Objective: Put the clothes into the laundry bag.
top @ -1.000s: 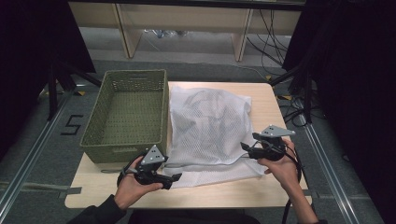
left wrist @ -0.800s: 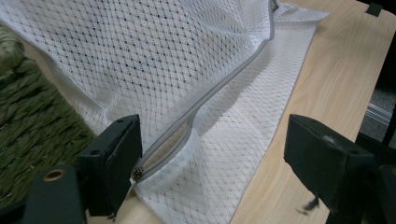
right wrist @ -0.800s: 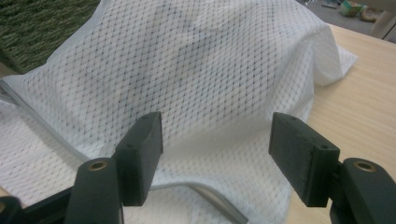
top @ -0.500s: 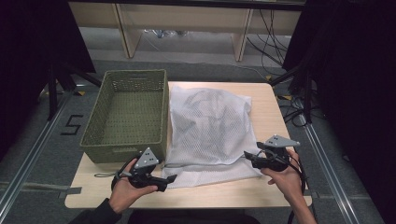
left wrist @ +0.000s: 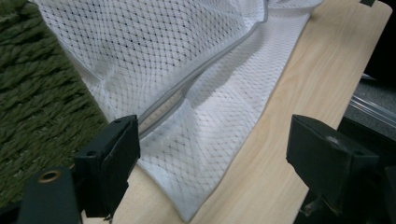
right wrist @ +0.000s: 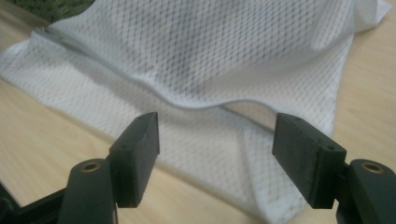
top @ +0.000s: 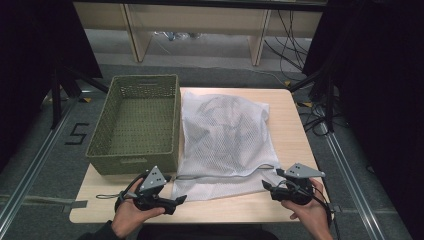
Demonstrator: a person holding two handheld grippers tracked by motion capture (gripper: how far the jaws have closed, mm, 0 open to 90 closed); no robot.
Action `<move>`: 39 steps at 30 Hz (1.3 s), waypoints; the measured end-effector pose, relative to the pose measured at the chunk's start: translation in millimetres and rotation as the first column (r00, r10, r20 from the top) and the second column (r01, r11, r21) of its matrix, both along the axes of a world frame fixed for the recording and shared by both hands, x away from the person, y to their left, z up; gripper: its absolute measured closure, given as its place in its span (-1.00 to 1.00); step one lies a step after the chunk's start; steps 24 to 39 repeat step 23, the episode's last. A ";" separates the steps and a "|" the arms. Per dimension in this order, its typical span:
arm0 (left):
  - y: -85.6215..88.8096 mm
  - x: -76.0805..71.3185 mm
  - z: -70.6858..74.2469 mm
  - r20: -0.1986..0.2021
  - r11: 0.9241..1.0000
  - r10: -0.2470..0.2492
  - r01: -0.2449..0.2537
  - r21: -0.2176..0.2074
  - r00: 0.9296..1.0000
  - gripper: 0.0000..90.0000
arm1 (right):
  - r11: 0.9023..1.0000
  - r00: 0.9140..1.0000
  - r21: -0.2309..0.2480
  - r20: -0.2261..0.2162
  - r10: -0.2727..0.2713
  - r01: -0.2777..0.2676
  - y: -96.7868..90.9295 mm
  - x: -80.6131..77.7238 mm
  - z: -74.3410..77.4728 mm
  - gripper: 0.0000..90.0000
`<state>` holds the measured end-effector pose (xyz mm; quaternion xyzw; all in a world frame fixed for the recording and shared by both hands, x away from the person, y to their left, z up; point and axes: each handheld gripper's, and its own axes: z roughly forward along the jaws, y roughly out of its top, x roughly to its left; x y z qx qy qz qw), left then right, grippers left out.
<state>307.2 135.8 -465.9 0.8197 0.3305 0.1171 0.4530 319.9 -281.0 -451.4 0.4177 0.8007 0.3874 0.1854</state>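
Black left gripper and right gripper, grey three-cornered top plates, blocky black fingers, trailing black cables

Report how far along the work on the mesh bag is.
Done: the white mesh bag lies flat on the table beside the green basket, which looks empty.

In hand: the left gripper and right gripper sit open at the bag's near corners; the right jaws have just been opening, with nothing pinched.

Left: grasping the bag and whatever follows, possibly moving it into the basket.

We are seeing even overhead light on the table, dark surroundings, soft shadows, slightly blurred close jaws.
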 end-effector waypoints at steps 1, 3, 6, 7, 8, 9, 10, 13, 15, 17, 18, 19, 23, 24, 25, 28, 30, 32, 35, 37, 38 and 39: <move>0.0 0.0 0.0 0.000 1.000 0.000 0.000 0.000 1.000 -0.61 | 1.000 1.000 -0.020 0.019 0.017 -0.016 -0.9 -0.5 -1.7 -0.27; 2.4 -2.7 1.0 0.005 0.999 -0.013 0.013 0.031 1.000 -0.61 | 0.999 1.000 -0.026 0.007 0.020 -0.020 -0.3 -4.7 -3.4 -0.29; 1.6 -4.9 0.8 0.001 1.000 -0.011 0.011 0.021 1.000 -0.61 | 0.999 0.999 -0.013 -0.012 0.031 -0.031 0.6 -9.7 -5.0 -0.29; 0.9 -5.8 1.1 0.005 1.000 -0.009 0.009 0.017 1.000 -0.61 | 0.999 1.000 -0.035 0.012 0.023 -0.023 -0.2 -11.5 -4.3 -0.29; -0.1 -6.2 2.0 -0.005 1.000 -0.010 0.010 0.001 1.000 -0.61 | 1.000 1.000 -0.018 -0.013 0.011 -0.011 1.7 -15.1 -4.1 -0.29; 0.8 -5.6 2.9 0.003 1.000 -0.022 0.022 0.020 1.000 -0.61 | 0.999 0.999 -0.016 -0.013 0.038 -0.038 1.1 -14.8 -4.2 -0.29; 0.8 -5.6 2.9 0.003 1.000 -0.022 0.022 0.020 1.000 -0.61 | 0.999 0.999 -0.016 -0.013 0.038 -0.038 1.1 -14.8 -4.2 -0.29; -2.0 -4.8 2.7 0.005 1.000 -0.022 0.022 0.013 1.000 -0.60 | 0.999 0.999 -0.029 0.006 0.046 -0.046 2.8 -15.0 -5.3 -0.30; -2.2 -4.6 2.5 0.006 0.999 -0.027 0.027 0.020 1.000 -0.60 | 0.998 0.999 -0.045 0.008 0.040 -0.040 3.0 -14.7 -6.4 -0.30; -2.8 -4.9 3.0 0.011 1.000 -0.019 0.019 0.017 1.000 -0.60 | 0.998 0.999 -0.046 -0.002 0.037 -0.037 3.6 -15.0 -6.8 -0.30; -2.1 -4.6 3.2 0.017 0.999 -0.021 0.020 0.026 1.000 -0.60 | 0.997 0.998 -0.050 0.008 0.055 -0.055 2.5 -13.0 -7.0 -0.30; -2.3 -3.7 2.8 0.018 1.000 -0.021 0.021 0.018 1.000 -0.60 | 0.998 0.999 -0.042 0.000 0.047 -0.047 2.4 -13.5 -6.8 -0.30; -2.7 -3.4 2.8 0.009 1.000 -0.024 0.024 0.014 1.000 -0.60 | 0.998 0.999 -0.044 0.006 0.041 -0.041 0.7 -11.9 -8.0 -0.32; -2.7 -3.4 2.8 0.009 1.000 -0.024 0.024 0.014 1.000 -0.60 | 0.998 0.999 -0.044 0.006 0.041 -0.041 0.7 -11.9 -8.0 -0.32; -2.7 -3.4 2.8 0.009 1.000 -0.024 0.024 0.014 1.000 -0.60 | 0.998 0.999 -0.044 0.006 0.041 -0.041 0.7 -11.9 -8.0 -0.32; -2.7 -3.4 2.8 0.009 1.000 -0.024 0.024 0.014 1.000 -0.60 | 0.998 0.999 -0.044 0.006 0.041 -0.041 0.7 -11.9 -8.0 -0.32; -2.7 -3.4 2.8 0.009 1.000 -0.024 0.024 0.014 1.000 -0.60 | 0.998 0.999 -0.044 0.006 0.041 -0.041 0.7 -11.9 -8.0 -0.32; -2.7 -3.4 2.8 0.009 1.000 -0.024 0.024 0.014 1.000 -0.60 | 0.998 0.999 -0.044 0.006 0.041 -0.041 0.7 -11.9 -8.0 -0.32; -2.7 -3.4 2.8 0.009 1.000 -0.024 0.024 0.014 1.000 -0.60 | 0.998 0.999 -0.044 0.006 0.041 -0.041 0.7 -11.9 -8.0 -0.32; -2.7 -3.4 2.8 0.009 1.000 -0.024 0.024 0.014 1.000 -0.60 | 0.998 0.999 -0.044 0.006 0.041 -0.041 0.7 -11.9 -8.0 -0.32; -2.7 -3.4 2.8 0.009 1.000 -0.024 0.024 0.014 1.000 -0.60 | 0.998 0.999 -0.044 0.006 0.041 -0.041 0.7 -11.9 -8.0 -0.32; -2.7 -3.4 2.8 0.009 1.000 -0.024 0.024 0.014 1.000 -0.60 | 0.998 0.999 -0.044 0.006 0.041 -0.041 0.7 -11.9 -8.0 -0.32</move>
